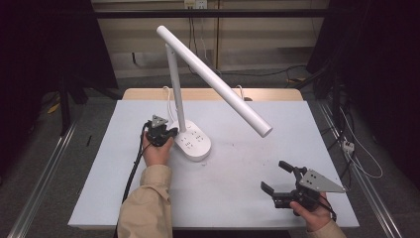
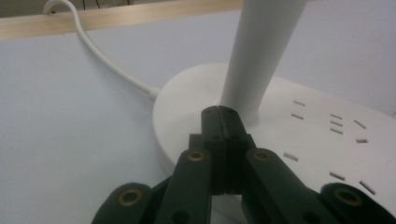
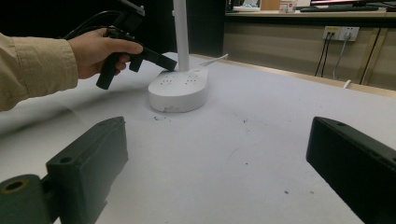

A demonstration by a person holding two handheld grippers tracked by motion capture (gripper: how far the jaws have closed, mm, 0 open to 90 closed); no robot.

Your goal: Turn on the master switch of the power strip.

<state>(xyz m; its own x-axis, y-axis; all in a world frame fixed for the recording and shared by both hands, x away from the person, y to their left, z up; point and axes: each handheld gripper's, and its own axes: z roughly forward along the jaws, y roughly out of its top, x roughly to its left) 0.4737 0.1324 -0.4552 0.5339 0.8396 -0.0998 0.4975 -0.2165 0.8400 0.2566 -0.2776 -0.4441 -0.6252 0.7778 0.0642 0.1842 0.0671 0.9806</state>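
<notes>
Left gripper [image 2: 222, 112] closed on lamp base [image 2: 299, 135]

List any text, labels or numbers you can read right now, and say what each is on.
No readable words, brands or numbers.
Lamp base: small raised dash marks by the pole, too small and blurred to read as symbols or text.
Left gripper and right gripper: no lettering visible.
Wall sockets: no legible marking.
</notes>
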